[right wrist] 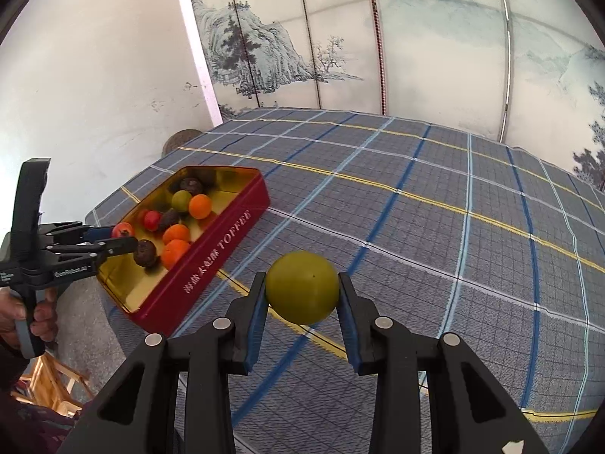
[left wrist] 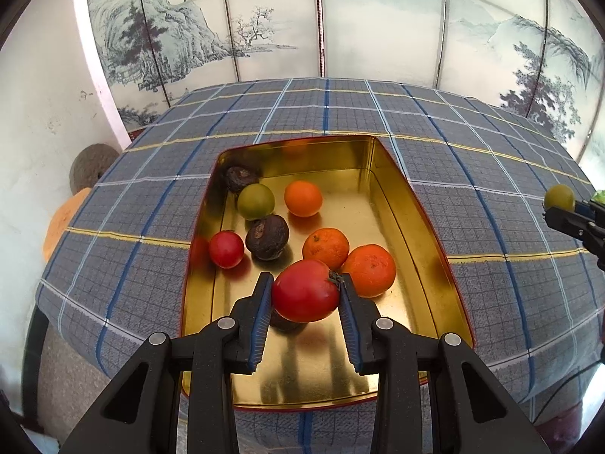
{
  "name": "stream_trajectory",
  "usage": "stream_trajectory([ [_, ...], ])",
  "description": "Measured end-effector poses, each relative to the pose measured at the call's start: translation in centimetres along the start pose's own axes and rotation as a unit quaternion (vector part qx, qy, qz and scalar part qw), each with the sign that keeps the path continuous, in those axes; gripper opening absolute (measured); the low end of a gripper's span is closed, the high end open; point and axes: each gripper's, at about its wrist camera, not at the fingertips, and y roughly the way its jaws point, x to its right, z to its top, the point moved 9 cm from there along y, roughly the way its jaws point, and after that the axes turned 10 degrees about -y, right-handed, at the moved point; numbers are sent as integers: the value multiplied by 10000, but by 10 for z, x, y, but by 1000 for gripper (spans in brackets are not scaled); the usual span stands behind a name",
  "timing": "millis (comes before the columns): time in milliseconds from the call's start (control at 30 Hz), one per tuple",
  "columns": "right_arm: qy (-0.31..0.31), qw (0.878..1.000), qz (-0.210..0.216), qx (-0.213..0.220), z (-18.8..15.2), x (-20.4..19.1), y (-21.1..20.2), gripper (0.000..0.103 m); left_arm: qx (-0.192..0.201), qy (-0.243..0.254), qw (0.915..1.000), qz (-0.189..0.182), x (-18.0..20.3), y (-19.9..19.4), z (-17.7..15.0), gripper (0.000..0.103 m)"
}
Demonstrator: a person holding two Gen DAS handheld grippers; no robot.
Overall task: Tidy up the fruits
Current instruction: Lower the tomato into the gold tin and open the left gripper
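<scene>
My left gripper (left wrist: 305,295) is shut on a red tomato-like fruit (left wrist: 304,290) and holds it above the near part of a gold-lined red tin (left wrist: 423,227). The tin holds several fruits: three oranges (left wrist: 326,247), a small red fruit (left wrist: 226,249), a green fruit (left wrist: 256,201) and dark brown fruits (left wrist: 267,237). One dark fruit lies partly hidden under the held fruit. My right gripper (right wrist: 301,289) is shut on a green fruit (right wrist: 301,286) above the checked tablecloth, to the right of the tin (right wrist: 211,253). It also shows at the far right of the left wrist view (left wrist: 560,197).
The table carries a grey-blue checked cloth (left wrist: 491,174). A painted folding screen (left wrist: 340,22) stands behind it and a white wall (left wrist: 34,121) to the left. A wooden stool (right wrist: 49,382) stands on the floor at the lower left.
</scene>
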Motion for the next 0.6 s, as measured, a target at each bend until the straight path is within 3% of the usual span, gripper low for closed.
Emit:
stream_trajectory([
  [533,-260,9995,122,117,22,-29,-6,33,385,113,9990,184,-5,-12,3,36],
  [600,-277,9995,127,126,24,-32,-6,33,512,135,9983,229,-5,-17,5,42],
])
